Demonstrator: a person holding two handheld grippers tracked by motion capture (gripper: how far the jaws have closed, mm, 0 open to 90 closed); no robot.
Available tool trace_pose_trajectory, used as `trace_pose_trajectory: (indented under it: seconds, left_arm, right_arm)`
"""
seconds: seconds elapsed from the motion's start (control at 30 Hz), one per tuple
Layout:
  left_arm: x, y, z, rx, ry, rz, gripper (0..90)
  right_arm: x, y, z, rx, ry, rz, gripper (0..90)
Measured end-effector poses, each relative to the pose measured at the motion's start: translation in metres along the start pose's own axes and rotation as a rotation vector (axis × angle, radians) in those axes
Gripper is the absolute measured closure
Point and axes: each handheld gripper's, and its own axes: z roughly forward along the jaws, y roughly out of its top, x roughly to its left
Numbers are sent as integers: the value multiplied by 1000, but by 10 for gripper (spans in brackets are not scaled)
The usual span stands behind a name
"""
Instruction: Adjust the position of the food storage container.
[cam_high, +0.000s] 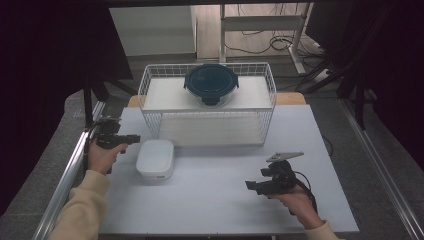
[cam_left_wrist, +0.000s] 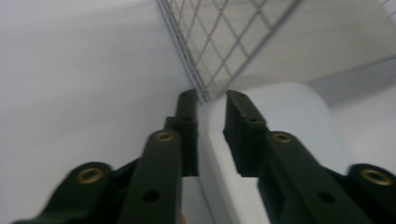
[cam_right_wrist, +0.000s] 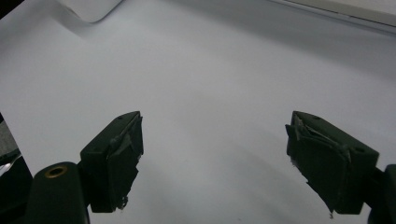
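White plastic box (cam_high: 155, 159) sits just in front of the wire basket (cam_high: 150, 82), where the left gripper (cam_left_wrist: 208, 100) pinches its edge (jaws almost together) and the right gripper (cam_right_wrist: 212, 140) waits spread wide.

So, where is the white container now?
In the high view, the white container sits on the table's left side, before the wire basket, beside the left gripper.

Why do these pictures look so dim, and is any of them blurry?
High view: bright white table, dark surroundings. Left gripper view: soft blur on the wire basket and white container. Right gripper view: sharper, with faint shadows on the table beneath the right gripper.
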Motion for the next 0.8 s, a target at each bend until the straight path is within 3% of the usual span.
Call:
trace_pose_trajectory:
  seconds: [0.07,0.13,0.33,0.43,0.5,0.63,0.8]
  left_arm:
    - [4,4,8,15,20,-2,850]
    - [8,7,14,15,6,-34,895]
    - [18,5,32,73,-9,-60,900]
    - [14,4,35,93,-28,-33,900]
    - [11,3,35,108,-13,-15,900]
    - [5,0,35,128,-22,23,900]
    - [-13,-1,33,134,-71,77,900]
  right_arm:
    - [-1,0,1,3,0,6,183]
    - [-1,0,1,4,-3,8,183]
    - [-2,-1,0,3,-2,12,183]
    - [-4,-1,1,6,-4,16,183]
    - [-4,-1,2,6,-6,17,183]
    - [-4,-1,2,6,-4,17,183]
    - [-3,-1,2,8,-2,14,183]
